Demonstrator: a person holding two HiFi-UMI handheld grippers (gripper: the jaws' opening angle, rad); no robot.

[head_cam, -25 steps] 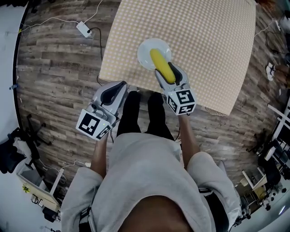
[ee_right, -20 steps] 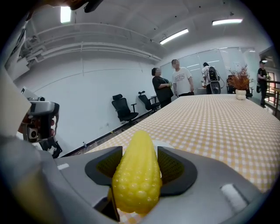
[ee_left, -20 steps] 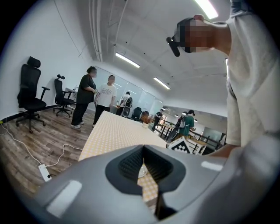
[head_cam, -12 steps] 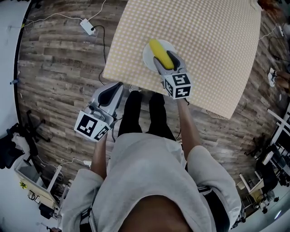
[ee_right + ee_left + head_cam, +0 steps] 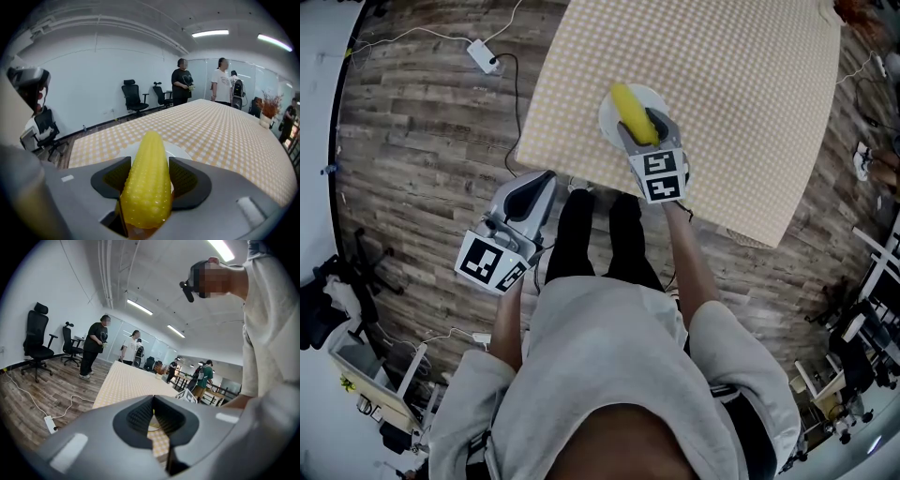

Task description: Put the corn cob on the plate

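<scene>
The right gripper (image 5: 645, 131) squeezed the near end of the corn cob (image 5: 628, 108). The corn was over the white plate (image 5: 606, 120), which sat close to the near edge of the table (image 5: 741, 84). I could not tell if the corn touched the plate. The left gripper (image 5: 536, 187) was closed on nothing, off the table. If the right jaws let go too high, the round corn might roll off the plate, over the table edge, and fall.
</scene>
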